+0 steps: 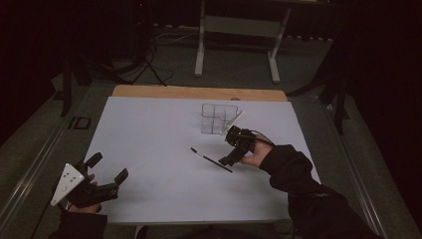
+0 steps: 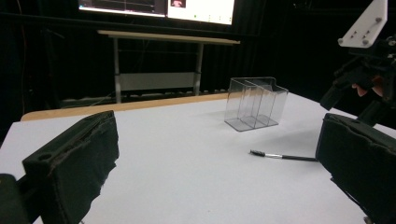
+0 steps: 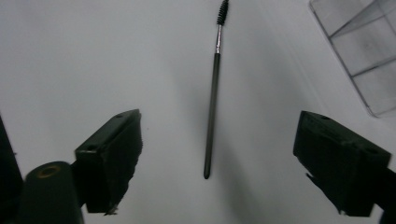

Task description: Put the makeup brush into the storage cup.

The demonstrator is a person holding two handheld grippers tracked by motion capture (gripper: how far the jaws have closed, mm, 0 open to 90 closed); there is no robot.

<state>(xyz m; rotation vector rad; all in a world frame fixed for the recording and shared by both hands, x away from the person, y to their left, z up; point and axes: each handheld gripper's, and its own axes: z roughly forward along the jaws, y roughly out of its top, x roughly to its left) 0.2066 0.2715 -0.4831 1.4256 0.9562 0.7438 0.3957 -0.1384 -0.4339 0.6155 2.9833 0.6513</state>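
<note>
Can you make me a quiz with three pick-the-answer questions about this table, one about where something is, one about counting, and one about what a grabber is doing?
1. Where is the thin black brush?
A. lying flat on the white table top
B. standing in the clear box
C. held by the left gripper

2. How many hand-held grippers are there?
A. one
B. two
C. three

3. How are the jaws of the right gripper?
A. shut on the brush
B. shut on nothing
C. open, on either side of the brush handle

Answers:
1 A, it lies flat beside the box.
2 B, one in each hand.
3 C, bare table shows between jaws and handle.
</note>
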